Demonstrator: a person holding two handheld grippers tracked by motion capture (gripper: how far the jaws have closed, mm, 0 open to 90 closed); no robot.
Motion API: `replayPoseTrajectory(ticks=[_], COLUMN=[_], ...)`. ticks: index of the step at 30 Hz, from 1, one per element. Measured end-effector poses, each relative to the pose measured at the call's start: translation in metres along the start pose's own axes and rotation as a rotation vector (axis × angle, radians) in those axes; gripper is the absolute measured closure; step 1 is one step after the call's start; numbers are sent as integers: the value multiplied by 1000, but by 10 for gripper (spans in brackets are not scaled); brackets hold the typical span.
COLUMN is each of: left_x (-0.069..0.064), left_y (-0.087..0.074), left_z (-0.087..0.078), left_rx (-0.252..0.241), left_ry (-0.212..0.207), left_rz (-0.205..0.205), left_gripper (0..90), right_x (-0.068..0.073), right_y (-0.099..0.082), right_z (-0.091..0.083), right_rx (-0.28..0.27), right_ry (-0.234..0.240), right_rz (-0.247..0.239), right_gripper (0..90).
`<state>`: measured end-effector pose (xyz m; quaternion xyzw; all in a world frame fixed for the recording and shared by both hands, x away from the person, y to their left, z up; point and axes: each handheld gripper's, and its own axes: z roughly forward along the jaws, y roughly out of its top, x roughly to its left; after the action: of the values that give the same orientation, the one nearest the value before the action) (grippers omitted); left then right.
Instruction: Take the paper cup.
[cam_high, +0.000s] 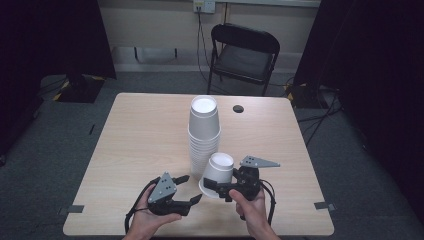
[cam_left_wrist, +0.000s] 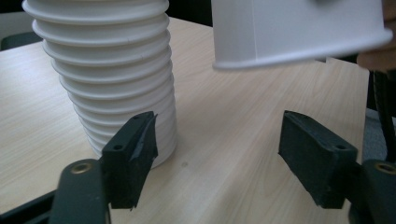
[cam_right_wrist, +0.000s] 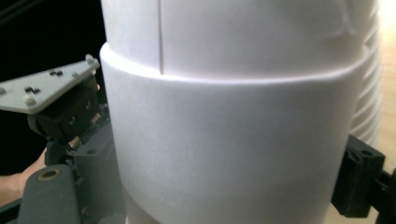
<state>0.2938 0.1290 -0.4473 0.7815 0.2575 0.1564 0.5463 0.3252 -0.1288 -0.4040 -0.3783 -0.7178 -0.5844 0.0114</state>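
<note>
We see a pale wood-grain counter with rounded corners (cam_high: 140, 145) standing on grey carpet, and behind it a black folding chair (cam_high: 243, 52) against the wall. A small round dark hole (cam_high: 238, 108) sits in the counter top near its far edge.

Near the middle of the counter stands a tall stack of white foam cups (cam_high: 204, 132), nested upside down with their ribbed rims showing one above the other; in the left gripper view the same stack (cam_left_wrist: 112, 79) rises at the left, resting on the wood.

Just in front of the stack and a little to its right, we see a single white foam cup (cam_high: 219, 172), also upside down and tilted, its rim hovering close to the counter. The right gripper (cam_high: 220, 187), a black tool with a grey three-cornered plate on top, has this cup between its fingers. In the right gripper view the cup's white wall (cam_right_wrist: 233, 140) lies close before the camera, with one black finger (cam_right_wrist: 357, 175) pressed at its right side, so we read these fingers as gripping the cup. In the left gripper view the cup (cam_left_wrist: 299, 30) hangs above the wood, clear of the surface.

The left gripper (cam_high: 189, 189), black with the same grey plate, lies in the person's left hand (cam_high: 150, 220) just left of the cup. Its fingers (cam_left_wrist: 133, 154) stand wide apart with nothing between them, aimed at the gap between stack and cup.
</note>
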Motion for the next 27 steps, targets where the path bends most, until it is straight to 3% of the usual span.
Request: replayPoseTrajectory(ticks=[2,6,8,10,17,21,27], left_x=[-1,-7,-9,-12,-17,-13,-11], left_y=[-1,-1,0,-1,-1,-2,-2], left_z=[0,1,1,3,3,0,-1], left_rx=[1,-19,-24,-52,-95,-124,-146], left_ry=[4,19,6,9,32,52,65], left_rz=[1,49,59,95,139,133,115], left_gripper=[246,239,257,329,486,606,665], right_x=[1,5,6,9,17,19,20], right_y=[-2,-9,-9,-11,-13,-13,-12], right_z=[2,10,11,14,20,19,20], right_rx=[7,21,20,23,27,19,12], right_ry=[-1,27,29,42,68,71,83], right_rz=[-1,18,19,23,28,42,60], right_gripper=[156,155,156,156,156,155,156])
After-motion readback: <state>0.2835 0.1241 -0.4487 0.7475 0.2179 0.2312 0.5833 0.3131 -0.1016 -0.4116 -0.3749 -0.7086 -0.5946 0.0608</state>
